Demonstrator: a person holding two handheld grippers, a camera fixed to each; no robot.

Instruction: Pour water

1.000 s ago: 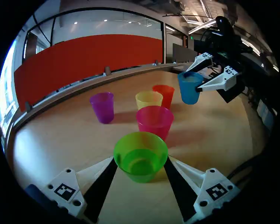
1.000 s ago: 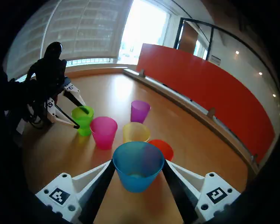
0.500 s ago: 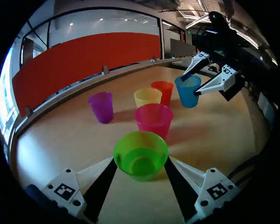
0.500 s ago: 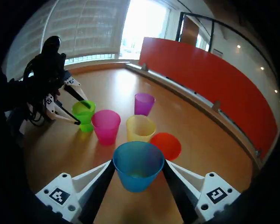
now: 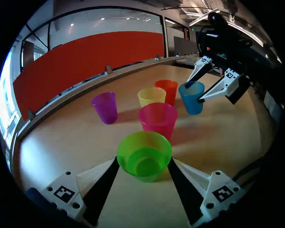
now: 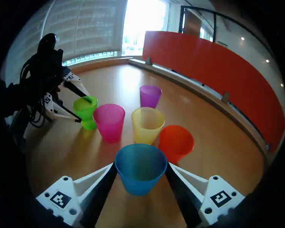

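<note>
Green cup sits low centre in the left gripper view, upright and clamped between both fingers of the left gripper over the wooden table. Its inside is glossy, and I can't tell whether it holds water. Just behind it is the pink cup, then the yellow cup and orange cup side by side, with the purple cup apart at the left. At upper right the blue cup is squeezed by the right gripper, just beside the orange cup. In the right gripper view the blue cup is bottom centre with both fingers pressing its sides; its contents can't be told.
</note>
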